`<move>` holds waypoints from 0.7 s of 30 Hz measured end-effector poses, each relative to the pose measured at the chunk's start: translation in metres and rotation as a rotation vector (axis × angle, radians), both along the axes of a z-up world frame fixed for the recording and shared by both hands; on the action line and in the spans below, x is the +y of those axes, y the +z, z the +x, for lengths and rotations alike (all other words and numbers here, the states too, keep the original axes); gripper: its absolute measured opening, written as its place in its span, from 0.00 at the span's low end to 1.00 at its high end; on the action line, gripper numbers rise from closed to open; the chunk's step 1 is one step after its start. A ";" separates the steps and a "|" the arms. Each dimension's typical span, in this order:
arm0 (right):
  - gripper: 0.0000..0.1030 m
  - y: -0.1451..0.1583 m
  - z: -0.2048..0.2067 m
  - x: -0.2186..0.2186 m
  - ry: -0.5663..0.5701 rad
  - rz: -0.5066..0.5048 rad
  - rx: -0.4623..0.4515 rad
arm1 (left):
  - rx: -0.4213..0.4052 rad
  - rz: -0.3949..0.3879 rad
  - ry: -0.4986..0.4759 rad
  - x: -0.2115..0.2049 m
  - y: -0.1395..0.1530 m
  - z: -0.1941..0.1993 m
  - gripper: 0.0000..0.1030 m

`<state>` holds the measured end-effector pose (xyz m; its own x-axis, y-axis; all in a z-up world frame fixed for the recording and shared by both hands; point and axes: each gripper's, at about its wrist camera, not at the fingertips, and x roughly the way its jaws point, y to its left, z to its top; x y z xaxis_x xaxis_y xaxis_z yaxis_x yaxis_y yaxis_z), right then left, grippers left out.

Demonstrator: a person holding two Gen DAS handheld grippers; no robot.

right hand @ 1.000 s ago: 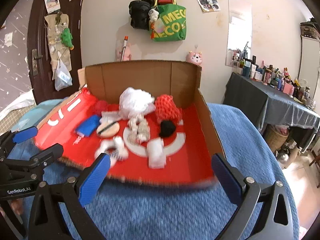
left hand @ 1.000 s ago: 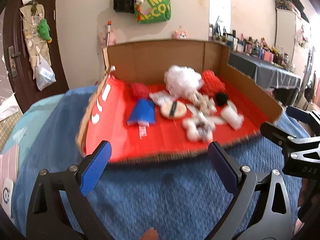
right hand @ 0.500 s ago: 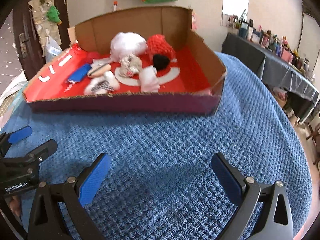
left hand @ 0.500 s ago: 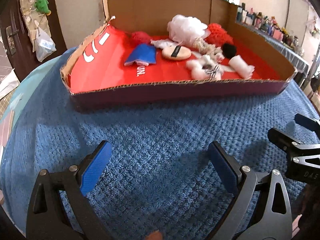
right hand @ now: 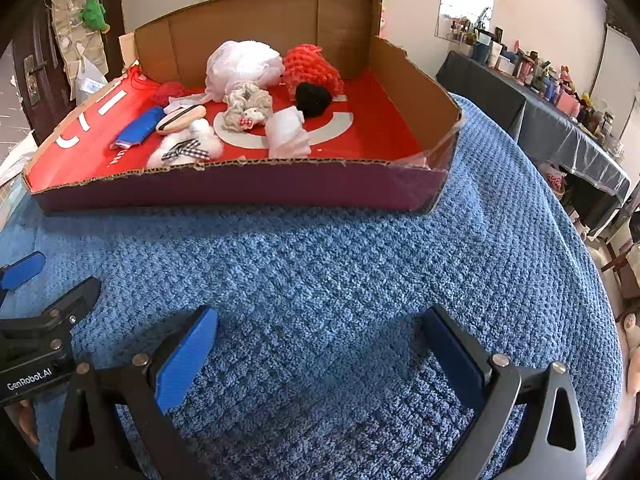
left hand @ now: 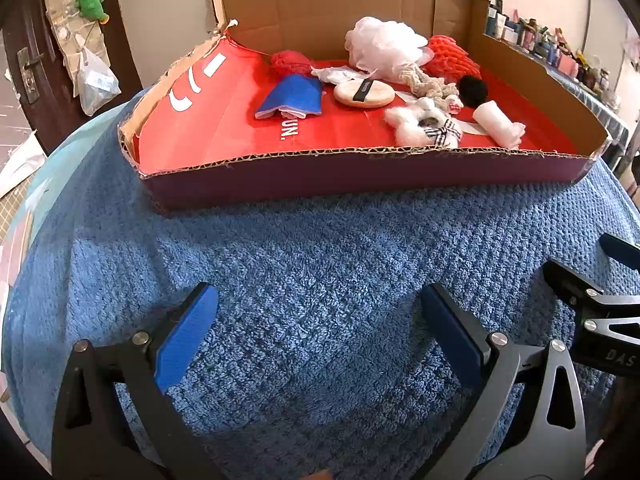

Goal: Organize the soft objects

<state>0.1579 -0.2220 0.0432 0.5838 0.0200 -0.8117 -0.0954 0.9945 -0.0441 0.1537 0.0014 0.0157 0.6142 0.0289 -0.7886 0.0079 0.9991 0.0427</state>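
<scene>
A shallow cardboard box (left hand: 360,174) with a red floor stands on a blue knitted blanket (left hand: 320,272); it also shows in the right wrist view (right hand: 240,190). In it lie several soft things: a white mesh puff (left hand: 384,46), a red knitted piece (left hand: 450,58), a black pompom (left hand: 472,89), a blue cloth (left hand: 294,96), a round powder puff (left hand: 364,93), a white roll (left hand: 496,122). My left gripper (left hand: 320,340) is open and empty over the blanket, short of the box. My right gripper (right hand: 320,344) is open and empty beside it.
A dark door (left hand: 24,60) with hanging bags stands at the left. A dark-covered table (right hand: 560,128) crowded with bottles stands at the right. The blanket's edge drops off at the right (right hand: 600,300).
Both grippers have pulled back from the box and lowered toward the blanket. The box now sits farther away in both views. Both grippers stayed open.
</scene>
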 end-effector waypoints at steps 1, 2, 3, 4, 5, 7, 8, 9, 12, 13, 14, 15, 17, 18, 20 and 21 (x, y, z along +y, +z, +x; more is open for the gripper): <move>1.00 0.000 0.000 0.000 -0.002 0.001 0.000 | 0.000 -0.001 0.001 0.000 0.000 0.001 1.00; 1.00 0.000 0.000 0.000 -0.002 0.002 0.001 | 0.000 -0.002 0.001 0.000 0.000 0.001 1.00; 1.00 0.000 0.000 0.000 -0.003 0.004 0.001 | 0.001 -0.003 0.001 0.000 0.000 0.001 1.00; 1.00 0.000 0.001 0.001 -0.003 0.005 0.002 | 0.001 -0.005 0.002 0.000 0.000 0.001 1.00; 1.00 0.000 0.002 0.002 -0.004 0.005 0.003 | 0.002 -0.006 0.001 0.000 -0.001 0.001 1.00; 1.00 0.000 0.003 0.002 -0.004 0.004 0.003 | 0.002 -0.007 0.001 0.000 -0.001 0.002 1.00; 1.00 0.000 0.003 0.002 -0.004 0.004 0.003 | 0.002 -0.007 0.001 0.000 -0.001 0.001 1.00; 1.00 0.000 0.003 0.002 -0.004 0.004 0.003 | 0.002 -0.007 0.002 0.000 -0.001 0.001 1.00; 1.00 0.000 0.003 0.002 -0.005 0.006 0.003 | 0.002 -0.008 0.002 0.000 -0.001 0.001 1.00; 1.00 0.000 0.003 0.002 -0.005 0.007 0.004 | 0.002 -0.007 0.002 0.000 0.000 0.001 1.00; 1.00 0.000 0.003 0.002 -0.005 0.007 0.003 | 0.002 -0.007 0.002 0.000 0.000 0.001 1.00; 1.00 0.000 0.003 0.002 -0.005 0.007 0.003 | 0.002 -0.007 0.002 0.000 0.000 0.001 1.00; 1.00 0.000 0.003 0.002 -0.005 0.006 0.003 | 0.002 -0.008 0.002 0.000 0.000 0.001 1.00; 1.00 0.000 0.003 0.002 -0.005 0.006 0.003 | 0.002 -0.008 0.002 0.001 0.000 0.001 1.00; 1.00 -0.001 0.003 0.002 -0.005 0.006 0.003 | 0.002 -0.006 0.002 0.000 0.000 0.000 1.00; 1.00 0.000 0.003 0.002 -0.005 0.006 0.003 | 0.002 -0.006 0.002 0.000 0.000 0.000 1.00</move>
